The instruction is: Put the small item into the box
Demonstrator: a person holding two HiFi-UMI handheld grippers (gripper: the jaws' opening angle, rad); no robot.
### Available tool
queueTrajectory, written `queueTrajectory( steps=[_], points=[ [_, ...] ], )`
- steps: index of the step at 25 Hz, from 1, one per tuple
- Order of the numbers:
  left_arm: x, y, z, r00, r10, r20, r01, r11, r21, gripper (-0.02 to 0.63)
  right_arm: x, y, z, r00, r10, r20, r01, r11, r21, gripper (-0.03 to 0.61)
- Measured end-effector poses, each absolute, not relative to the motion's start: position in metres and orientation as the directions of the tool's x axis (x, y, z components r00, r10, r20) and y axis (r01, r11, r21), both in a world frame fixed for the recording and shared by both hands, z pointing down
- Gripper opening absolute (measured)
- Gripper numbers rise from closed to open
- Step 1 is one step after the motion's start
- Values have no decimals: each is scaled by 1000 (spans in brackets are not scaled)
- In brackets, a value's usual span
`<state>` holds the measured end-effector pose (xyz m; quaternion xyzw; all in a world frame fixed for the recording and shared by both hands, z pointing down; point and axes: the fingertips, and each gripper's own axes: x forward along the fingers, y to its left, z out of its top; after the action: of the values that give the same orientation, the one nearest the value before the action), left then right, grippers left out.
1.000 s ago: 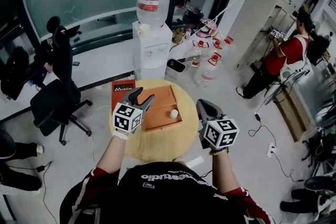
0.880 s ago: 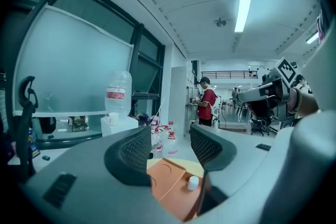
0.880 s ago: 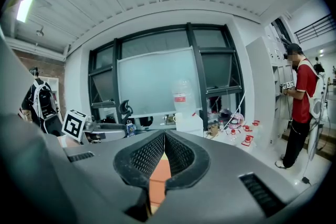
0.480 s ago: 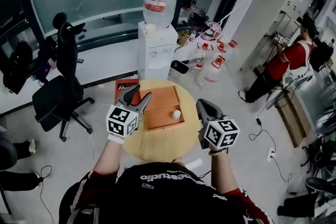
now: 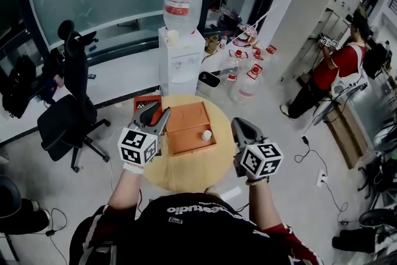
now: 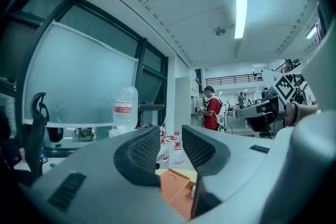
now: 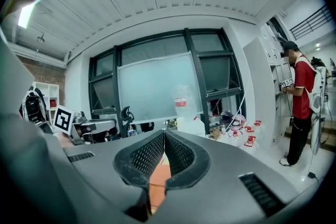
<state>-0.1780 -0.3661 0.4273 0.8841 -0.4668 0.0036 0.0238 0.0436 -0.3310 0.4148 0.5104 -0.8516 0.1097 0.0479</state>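
Your left gripper (image 5: 154, 110) fingers part spread, just been closing on nothing, 9 o'clock of box (image 5: 186, 121); small item (image 5: 206, 134) inside; right gripper (image 5: 240, 125) fingers pressed together, empty

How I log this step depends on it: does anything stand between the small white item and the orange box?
Nothing visible does. The small white item already lies inside the orange box, near its right wall, on the round wooden table.
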Motion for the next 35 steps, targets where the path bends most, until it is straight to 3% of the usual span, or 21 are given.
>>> queueTrajectory(
  steps=[11, 35],
  points=[
    [-165, -359, 408, 569, -822, -11, -821, -569, 36, 64, 57, -321, 412, -451, -870, 199, -892, 432, -132, 28],
    [-129, -343, 406, 641, -767, -30, -765, -641, 68, 37, 88, -292, 410, -363, -912, 190, -931, 348, -106, 27]
  ],
)
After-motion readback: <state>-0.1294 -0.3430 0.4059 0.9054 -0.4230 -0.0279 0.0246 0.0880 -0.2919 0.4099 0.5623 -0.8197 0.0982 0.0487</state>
